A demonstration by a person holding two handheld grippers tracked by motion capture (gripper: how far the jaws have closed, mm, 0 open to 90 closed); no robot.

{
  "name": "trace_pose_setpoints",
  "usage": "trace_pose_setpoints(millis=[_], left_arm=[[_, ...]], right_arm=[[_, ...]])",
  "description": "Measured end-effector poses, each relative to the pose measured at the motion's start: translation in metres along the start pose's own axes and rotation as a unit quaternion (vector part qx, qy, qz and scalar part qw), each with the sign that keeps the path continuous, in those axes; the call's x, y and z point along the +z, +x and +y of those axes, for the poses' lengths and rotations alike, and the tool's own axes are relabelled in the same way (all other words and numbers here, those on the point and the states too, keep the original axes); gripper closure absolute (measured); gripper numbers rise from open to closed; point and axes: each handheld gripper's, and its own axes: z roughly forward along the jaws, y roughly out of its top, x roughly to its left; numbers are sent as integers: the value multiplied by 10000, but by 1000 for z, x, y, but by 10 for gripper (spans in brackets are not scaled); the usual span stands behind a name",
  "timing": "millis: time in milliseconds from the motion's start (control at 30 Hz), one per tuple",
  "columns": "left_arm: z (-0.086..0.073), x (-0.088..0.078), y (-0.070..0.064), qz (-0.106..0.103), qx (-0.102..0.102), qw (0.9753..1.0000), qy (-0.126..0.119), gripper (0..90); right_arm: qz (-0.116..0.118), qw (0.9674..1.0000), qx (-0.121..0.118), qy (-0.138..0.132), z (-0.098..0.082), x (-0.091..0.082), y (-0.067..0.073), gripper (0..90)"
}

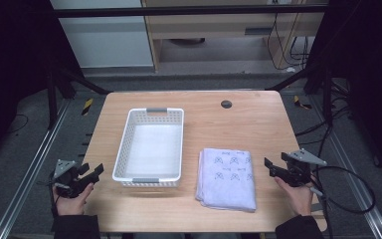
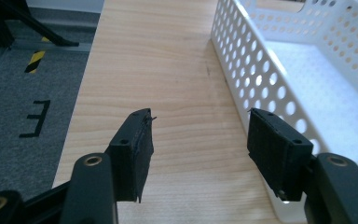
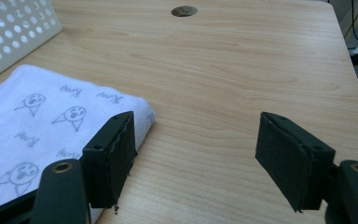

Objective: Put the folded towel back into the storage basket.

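Observation:
A white perforated basket (image 1: 150, 145) stands empty on the left half of the wooden table (image 1: 238, 124). A folded white towel (image 1: 227, 178) with small printed figures lies to its right, near the front edge. My left gripper (image 1: 94, 172) is held at the table's front left corner, jaws open with nothing between them; in the left gripper view (image 2: 200, 142) the basket wall (image 2: 256, 70) is just beside the right jaw. My right gripper (image 1: 270, 168) hovers right of the towel, open and empty; the right gripper view (image 3: 196, 149) shows the towel's corner (image 3: 51, 116) by its left jaw.
A round cable hole (image 1: 226, 104) sits near the table's far edge. Metal rails and black frame legs run along both sides of the table. A cable (image 1: 353, 194) loops from the right gripper over the floor. Cabinets stand behind the table.

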Motion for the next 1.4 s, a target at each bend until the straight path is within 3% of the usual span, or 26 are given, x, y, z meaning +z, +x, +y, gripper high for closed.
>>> trace_pose_setpoints(millis=[200, 733, 1200, 1400], left_arm=[[7, -9, -8, -138, -4, 9998, -170, 396], [23, -21, -42, -524, 274, 9977, -344, 385], [33, -21, -75, -930, 488, 9939, -336, 376], [34, -17, -87, -983, 621, 9929, -237, 369]], right_arm=[[109, 9999, -85, -25, 3, -3, 2, 311], [328, 9993, -116, -131, 16, -14, 8, 328], [456, 9987, -63, -227, 24, -20, 10, 335], [536, 9982, -3, -282, 29, -25, 11, 358]])
